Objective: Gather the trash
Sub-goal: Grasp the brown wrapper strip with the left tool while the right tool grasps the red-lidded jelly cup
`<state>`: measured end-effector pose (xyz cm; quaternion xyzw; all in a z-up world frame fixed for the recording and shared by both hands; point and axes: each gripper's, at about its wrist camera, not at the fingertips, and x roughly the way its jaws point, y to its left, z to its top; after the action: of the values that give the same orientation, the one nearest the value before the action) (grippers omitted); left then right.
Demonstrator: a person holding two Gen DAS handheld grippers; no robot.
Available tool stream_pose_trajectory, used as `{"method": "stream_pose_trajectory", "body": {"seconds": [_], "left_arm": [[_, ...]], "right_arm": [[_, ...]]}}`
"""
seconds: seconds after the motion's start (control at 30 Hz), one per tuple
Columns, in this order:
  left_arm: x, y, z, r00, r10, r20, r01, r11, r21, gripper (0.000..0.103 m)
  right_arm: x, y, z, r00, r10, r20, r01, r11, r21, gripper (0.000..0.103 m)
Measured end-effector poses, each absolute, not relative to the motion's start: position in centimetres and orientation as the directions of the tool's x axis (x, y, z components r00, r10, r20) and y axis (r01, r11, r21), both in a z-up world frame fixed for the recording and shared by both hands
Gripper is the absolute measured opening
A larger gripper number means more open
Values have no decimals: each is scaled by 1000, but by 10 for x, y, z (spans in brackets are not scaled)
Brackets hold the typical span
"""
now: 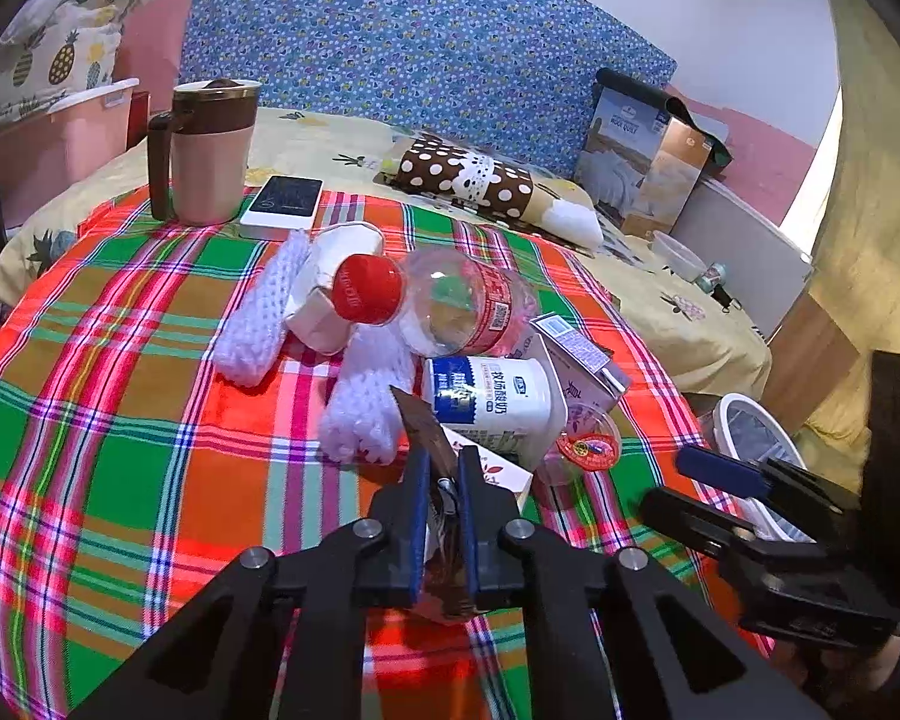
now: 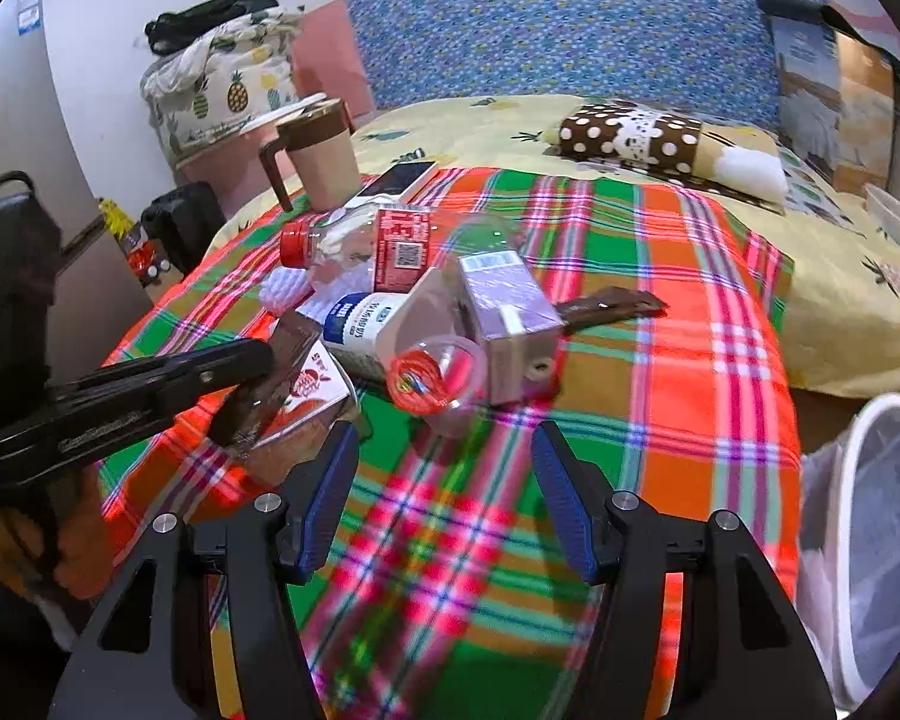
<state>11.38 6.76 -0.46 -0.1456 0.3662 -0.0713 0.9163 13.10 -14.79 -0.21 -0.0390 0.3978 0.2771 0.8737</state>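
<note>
Gripping brown wrapper (image 1: 426,426), left gripper (image 1: 444,468).

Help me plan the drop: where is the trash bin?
The white-rimmed bin stands off the table's right edge in the right wrist view, beside the plaid cloth; the left wrist view shows it behind the right gripper.

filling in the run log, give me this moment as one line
step: picking trash off table | left gripper: shut on brown wrapper | right gripper: open, empty, short of clear cup | bin: right of table
</note>
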Motion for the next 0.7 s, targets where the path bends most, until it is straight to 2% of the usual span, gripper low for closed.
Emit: {"method": "stream_pose_trajectory", "body": {"seconds": [0.23, 0.33, 0.7], "left_arm": [[110, 78, -4, 722, -256, -643, 33, 941, -337, 7], [109, 79, -6, 722, -256, -642, 36, 942, -335, 7], [100, 71, -1, 723, -264, -639, 59, 944, -324, 5]], "right_arm": [[147, -130, -12, 524, 417, -742, -523, 846, 107, 54], [149, -127, -15, 524, 404, -749, -521, 849, 94, 46], [132, -141, -2, 548, 419, -724, -511, 853, 106, 45]]}}
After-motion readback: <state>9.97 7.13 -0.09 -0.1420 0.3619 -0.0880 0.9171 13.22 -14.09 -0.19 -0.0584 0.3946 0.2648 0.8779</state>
